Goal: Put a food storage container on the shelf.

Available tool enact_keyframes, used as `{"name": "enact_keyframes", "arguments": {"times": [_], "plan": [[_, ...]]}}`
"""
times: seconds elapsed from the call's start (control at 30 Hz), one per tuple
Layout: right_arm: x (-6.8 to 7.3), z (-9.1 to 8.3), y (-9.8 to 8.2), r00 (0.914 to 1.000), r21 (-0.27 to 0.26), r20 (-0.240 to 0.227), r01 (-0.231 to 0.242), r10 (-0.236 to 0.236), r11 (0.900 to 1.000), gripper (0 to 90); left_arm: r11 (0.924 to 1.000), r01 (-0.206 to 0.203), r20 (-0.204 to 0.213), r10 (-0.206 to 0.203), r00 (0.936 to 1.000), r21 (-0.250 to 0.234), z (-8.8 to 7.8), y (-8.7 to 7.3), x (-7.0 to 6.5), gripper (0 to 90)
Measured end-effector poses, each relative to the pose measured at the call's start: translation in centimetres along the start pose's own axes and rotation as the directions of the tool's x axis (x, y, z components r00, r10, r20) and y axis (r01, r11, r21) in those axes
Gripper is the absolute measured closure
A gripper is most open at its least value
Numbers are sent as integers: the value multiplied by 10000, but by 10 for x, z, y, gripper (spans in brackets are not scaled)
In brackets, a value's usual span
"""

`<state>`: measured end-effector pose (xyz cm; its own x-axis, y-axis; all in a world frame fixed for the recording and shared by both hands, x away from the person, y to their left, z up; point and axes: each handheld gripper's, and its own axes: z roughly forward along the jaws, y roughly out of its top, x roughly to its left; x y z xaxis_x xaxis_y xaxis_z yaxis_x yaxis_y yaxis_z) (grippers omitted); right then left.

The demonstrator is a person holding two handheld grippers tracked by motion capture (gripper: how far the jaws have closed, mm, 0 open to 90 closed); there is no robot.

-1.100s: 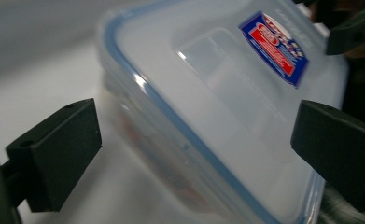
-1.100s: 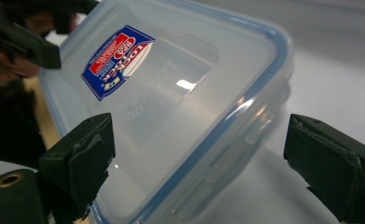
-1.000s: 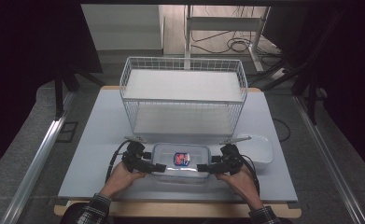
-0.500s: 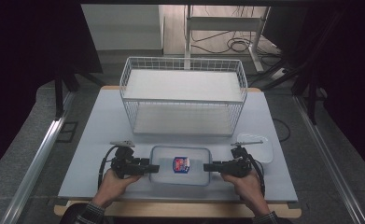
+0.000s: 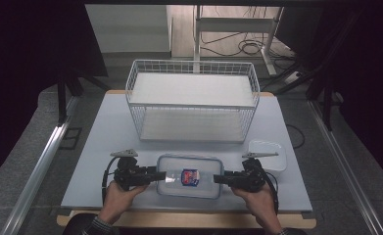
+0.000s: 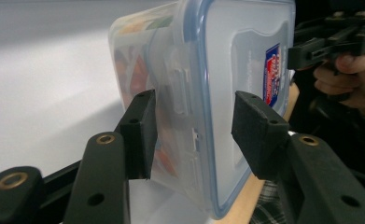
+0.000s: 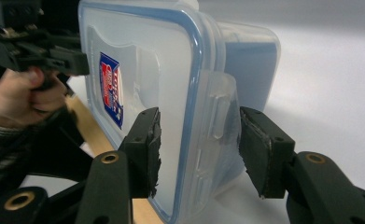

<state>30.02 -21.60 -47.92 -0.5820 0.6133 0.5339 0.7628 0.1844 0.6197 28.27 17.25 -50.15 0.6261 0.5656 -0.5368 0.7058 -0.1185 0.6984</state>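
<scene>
While each claw clamps one end: left claw [image 5: 160,175], right claw [image 5: 217,179] grasp container [image 5: 189,176] | basket [image 5: 191,105] well beyond

Clear glossy plastic food container [image 5: 189,175] with smooth translucent blue-rimmed lid and printed paper-like label [image 5: 189,176]; matt black plastic gripper jaws, right pads [image 7: 153,140] rough and frayed; white coated wire basket [image 5: 193,100]; matt white table [image 5: 106,132], wood-look front edge.

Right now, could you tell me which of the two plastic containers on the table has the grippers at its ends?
The lidded container with the blue seal and red-blue label, at the table's near edge. The smaller white container sits apart at the right, untouched.
</scene>
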Motion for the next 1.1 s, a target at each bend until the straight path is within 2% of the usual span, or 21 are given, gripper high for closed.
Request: {"name": "enact_keyframes", "arguments": {"times": [0.17, 0.4, 0.83, 1.1], "plan": [[2, 2, 1, 9997, -166, 57, 247, -246, 9996, 504, 9995, 189, -2, -189, 9998, -238, -4, 1, 2, 516], [10, -6, 14, 9970, -822, 96, 774, -768, 9936, 502, 9983, -219, -164, 211, 9996, -537, -12, 15, -8, 518], [16, -17, 44, 9937, -1308, 112, 1123, -1118, 9850, 500, 9947, -596, -435, 561, 9975, -843, -24, 47, -16, 517], [20, -25, 65, 9919, -1548, 108, 1268, -1267, 9798, 499, 9899, -937, -578, 879, 9945, -1067, -31, 71, -23, 517]]}}
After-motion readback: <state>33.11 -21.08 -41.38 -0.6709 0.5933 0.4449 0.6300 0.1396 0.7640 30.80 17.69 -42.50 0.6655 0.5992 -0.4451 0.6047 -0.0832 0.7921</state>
